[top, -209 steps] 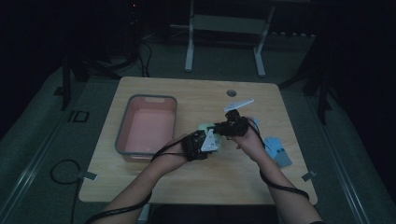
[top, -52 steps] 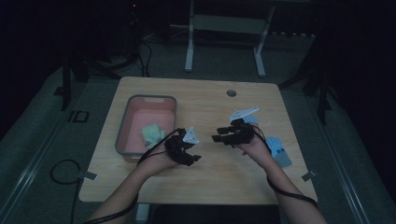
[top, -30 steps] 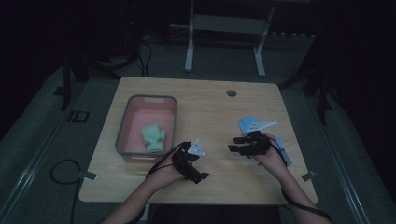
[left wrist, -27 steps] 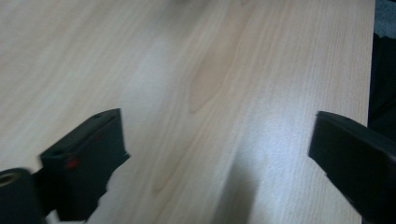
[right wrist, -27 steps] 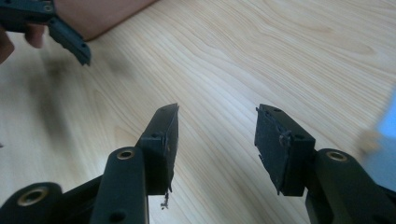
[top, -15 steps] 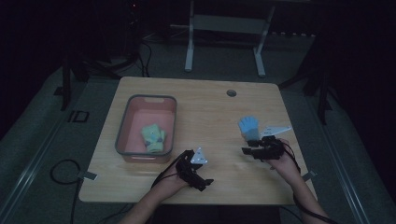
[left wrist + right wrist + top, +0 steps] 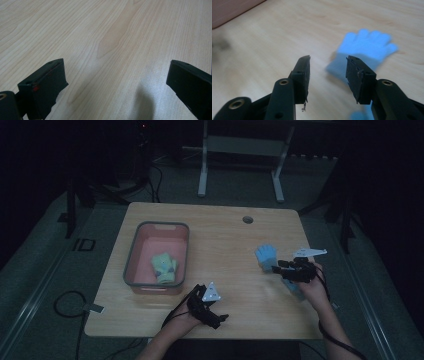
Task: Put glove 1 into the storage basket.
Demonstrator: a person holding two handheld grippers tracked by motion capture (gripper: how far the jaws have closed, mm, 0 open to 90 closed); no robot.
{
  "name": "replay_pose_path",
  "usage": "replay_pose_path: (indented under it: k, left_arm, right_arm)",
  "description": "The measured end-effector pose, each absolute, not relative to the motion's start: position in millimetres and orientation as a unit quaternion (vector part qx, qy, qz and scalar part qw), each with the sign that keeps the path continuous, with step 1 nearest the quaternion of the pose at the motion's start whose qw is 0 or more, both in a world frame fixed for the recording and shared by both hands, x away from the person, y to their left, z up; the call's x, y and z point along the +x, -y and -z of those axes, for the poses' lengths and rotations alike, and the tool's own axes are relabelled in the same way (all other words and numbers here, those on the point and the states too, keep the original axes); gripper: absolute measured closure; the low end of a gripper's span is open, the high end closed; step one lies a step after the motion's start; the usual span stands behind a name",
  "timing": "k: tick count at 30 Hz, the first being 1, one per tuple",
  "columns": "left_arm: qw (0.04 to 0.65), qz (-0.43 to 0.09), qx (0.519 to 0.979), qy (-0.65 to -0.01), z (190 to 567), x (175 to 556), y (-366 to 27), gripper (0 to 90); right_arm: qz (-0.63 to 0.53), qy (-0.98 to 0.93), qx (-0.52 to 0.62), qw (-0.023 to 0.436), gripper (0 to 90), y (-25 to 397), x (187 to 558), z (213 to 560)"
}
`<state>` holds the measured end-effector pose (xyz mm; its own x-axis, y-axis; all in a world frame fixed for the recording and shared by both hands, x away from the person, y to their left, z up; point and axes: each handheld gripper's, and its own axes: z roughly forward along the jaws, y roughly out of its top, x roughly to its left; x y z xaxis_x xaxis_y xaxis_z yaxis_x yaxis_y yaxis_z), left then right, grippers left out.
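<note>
1. The worktop is showing a pale wood-grain surface with rounded corners and a round hole near its far edge. It is standing on a grey floor in a dark room.
2. A metal frame is standing on the floor beyond the worktop, and a cable is lying looped on the floor at the near left.
3. A mark resembling "ID" is showing on the floor left of the worktop; no other writing is legible.
4. A grey-rimmed pink bin is sitting on the left half of the worktop, holding a pale green glove.
5. A blue glove is lying flat on the right half of the worktop, fingers pointing away from the person.
6. The right tool is hovering just above the cuff of the blue glove with its jaws spread and gripping nothing.
7. The left tool is hanging low over bare worktop near the front edge, jaws spread wide and empty.
8. Compared with half a second ago, the right tool is sitting closer to the blue glove, and the left tool is staying close to its earlier place near the front edge.
9. Compared with seven seconds ago, the pale green glove is now lying in the bin.
</note>
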<state>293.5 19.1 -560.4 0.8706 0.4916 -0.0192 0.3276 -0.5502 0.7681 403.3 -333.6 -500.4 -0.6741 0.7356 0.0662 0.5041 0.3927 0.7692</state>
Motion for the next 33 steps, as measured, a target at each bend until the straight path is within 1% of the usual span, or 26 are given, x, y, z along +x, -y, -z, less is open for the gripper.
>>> replay_pose_path:
  k: [6,10,13,15,21,25,26,30,33]
  left_arm:
    - [0.41,-0.107,0.876,-0.232,561,291,-19,2.8]
    - [0.417,-0.112,0.87,-0.238,561,293,-22,2.8]
    - [0.421,-0.124,0.866,-0.238,562,292,-25,2.8]
    - [0.424,-0.122,0.865,-0.24,562,292,-27,2.8]
    - [0.429,-0.12,0.862,-0.241,562,293,-29,2.8]
    - [0.428,-0.123,0.864,-0.234,562,292,-29,2.9]
    - [0.428,-0.126,0.864,-0.233,562,292,-29,3.0]
    - [0.429,-0.132,0.863,-0.231,561,292,-30,3.0]
    - [0.43,-0.136,0.862,-0.233,561,291,-30,3.0]
  right_arm:
    - [-0.393,-0.813,0.405,0.148,57.7,344,430,503]
    - [-0.378,-0.817,0.414,0.138,57.8,342,448,511]
    - [-0.361,-0.821,0.416,0.147,58.8,337,459,520]
    - [-0.352,-0.827,0.41,0.154,59.3,331,465,525]
    - [-0.339,-0.84,0.395,0.152,58.5,315,480,532]
    - [-0.29,-0.862,0.381,0.168,59.8,307,487,541]
    - [-0.291,-0.862,0.38,0.167,61.3,307,488,542]
    - [-0.292,-0.858,0.391,0.161,78.0,304,486,542]
    - [-0.29,-0.852,0.407,0.158,82.0,301,484,541]
